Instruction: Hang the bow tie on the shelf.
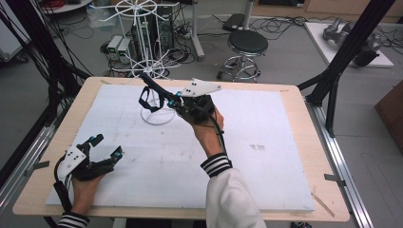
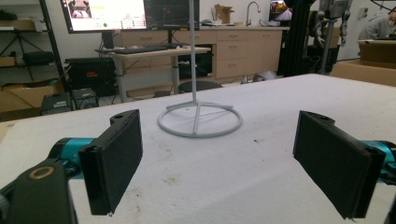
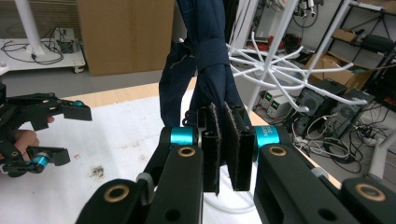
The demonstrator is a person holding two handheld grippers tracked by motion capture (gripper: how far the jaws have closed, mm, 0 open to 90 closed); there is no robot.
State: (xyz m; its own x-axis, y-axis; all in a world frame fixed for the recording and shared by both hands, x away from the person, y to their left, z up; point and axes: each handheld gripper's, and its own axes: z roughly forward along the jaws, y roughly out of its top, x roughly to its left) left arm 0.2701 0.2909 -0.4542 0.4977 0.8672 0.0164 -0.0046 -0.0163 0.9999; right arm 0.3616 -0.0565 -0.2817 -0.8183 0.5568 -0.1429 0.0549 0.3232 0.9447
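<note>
My left gripper (image 1: 105,145) rests low on the white board (image 1: 266,180), well to the near left of the white rack (image 1: 142,42), its jaws spread wide with nothing between them; in the left gripper view the rack's ring base (image 2: 200,120) sits straight ahead between the two pads. Moving right, my right gripper (image 1: 177,101) is held up just beside the rack's pole, jaws clenched on a dark blue strap (image 3: 208,51). The strap dangles in a loop (image 1: 148,99) close against the pole, above the ring base. I judge I'm in the hanging step: the strap is lifted but not yet on one of the rack's arms (image 3: 275,70). Next I'd need to raise the loop higher along the pole, slip it over an arm tip, and only then let go
</note>
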